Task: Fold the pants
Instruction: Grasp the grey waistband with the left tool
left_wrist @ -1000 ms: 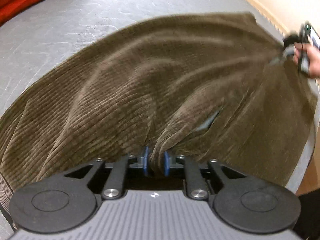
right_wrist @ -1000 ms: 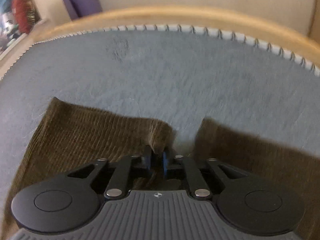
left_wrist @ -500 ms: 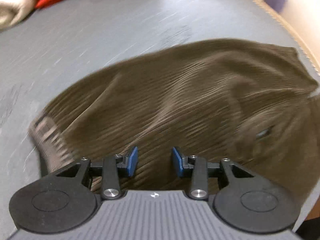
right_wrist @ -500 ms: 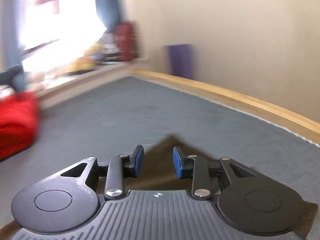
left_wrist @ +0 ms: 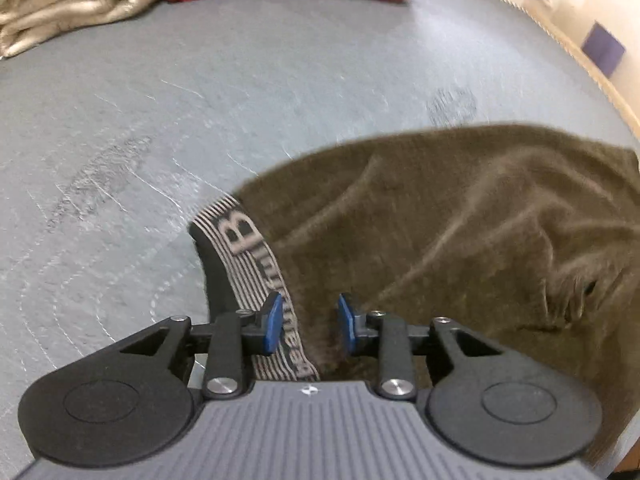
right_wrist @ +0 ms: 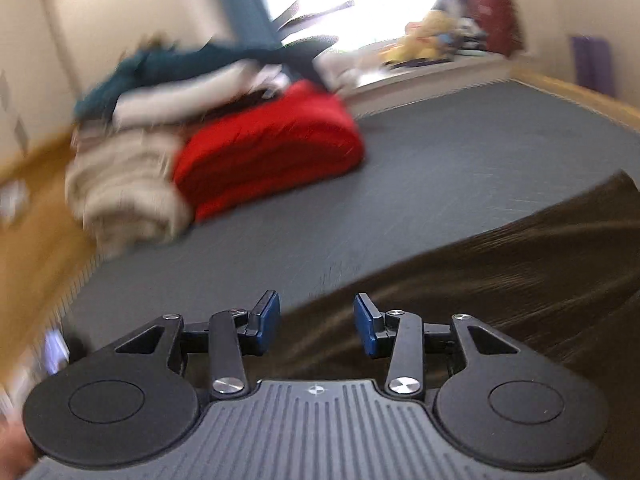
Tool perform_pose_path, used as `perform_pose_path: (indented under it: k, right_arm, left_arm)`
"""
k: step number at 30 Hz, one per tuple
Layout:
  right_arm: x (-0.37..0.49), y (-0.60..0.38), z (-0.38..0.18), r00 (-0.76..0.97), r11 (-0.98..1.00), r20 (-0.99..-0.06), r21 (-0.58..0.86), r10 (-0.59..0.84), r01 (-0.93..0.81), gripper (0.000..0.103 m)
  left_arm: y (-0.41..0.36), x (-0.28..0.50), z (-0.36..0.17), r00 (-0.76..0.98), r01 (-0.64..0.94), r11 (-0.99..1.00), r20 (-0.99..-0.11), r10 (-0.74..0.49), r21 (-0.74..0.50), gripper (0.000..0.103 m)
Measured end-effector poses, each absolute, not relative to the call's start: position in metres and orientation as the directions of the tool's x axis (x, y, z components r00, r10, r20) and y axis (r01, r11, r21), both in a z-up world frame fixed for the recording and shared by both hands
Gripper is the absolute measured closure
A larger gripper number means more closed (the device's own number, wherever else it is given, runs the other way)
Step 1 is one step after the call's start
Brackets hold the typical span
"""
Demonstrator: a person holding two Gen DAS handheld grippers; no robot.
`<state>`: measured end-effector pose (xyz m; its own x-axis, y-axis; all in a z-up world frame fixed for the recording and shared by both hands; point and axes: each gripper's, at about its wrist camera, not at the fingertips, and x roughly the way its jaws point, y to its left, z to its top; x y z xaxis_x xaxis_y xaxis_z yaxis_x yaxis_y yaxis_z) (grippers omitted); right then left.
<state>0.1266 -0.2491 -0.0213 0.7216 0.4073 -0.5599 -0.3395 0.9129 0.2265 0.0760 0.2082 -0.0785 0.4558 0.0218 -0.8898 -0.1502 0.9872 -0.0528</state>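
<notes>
I saw my left gripper (left_wrist: 308, 328) with jaws released over the striped waistband (left_wrist: 248, 256) of the brown pants (left_wrist: 460, 232). The pants lay rumpled near the mat's (left_wrist: 200, 100) edge. My right gripper (right_wrist: 316, 326) was likewise released, gripping nothing.

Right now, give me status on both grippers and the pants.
Left gripper open. Right gripper open. Brown pants lying loose, rumpled, waistband showing. Red bundle well clear.

pants (left_wrist: 460, 240): on the mattress (left_wrist: 200, 100), just ahead of both tongs
waistband (left_wrist: 248, 256): at their left end
blankets (right_wrist: 200, 152): behind, well apart
</notes>
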Motion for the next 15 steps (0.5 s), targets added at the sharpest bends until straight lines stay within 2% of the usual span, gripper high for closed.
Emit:
perform_pose_path:
  k: [2, 8, 15]
  right_arm:
    - [0.12, -0.229, -0.032, 0.701, 0.925, -0.61, 0.164, 0.369, -0.344, 0.06]
    - [0.139, -0.209, -0.05, 0.632, 0.934, -0.702, 0.143, 0.329, -0.328, 0.06]
    - [0.153, -0.219, -0.046, 0.629, 0.954, -0.72, 0.182, 0.294, -0.238, 0.06]
  left_arm:
    - [0.211, 0.081, -0.075, 0.454, -0.184, 0.982, -0.89, 0.05, -0.039, 0.067]
    - [0.226, 0.09, -0.065, 0.481, -0.279, 0.957, -0.874, 0.072, -0.075, 0.064]
    - [0.221, 0.1, -0.061, 0.522, -0.301, 0.95, -0.848, 0.094, -0.081, 0.062]
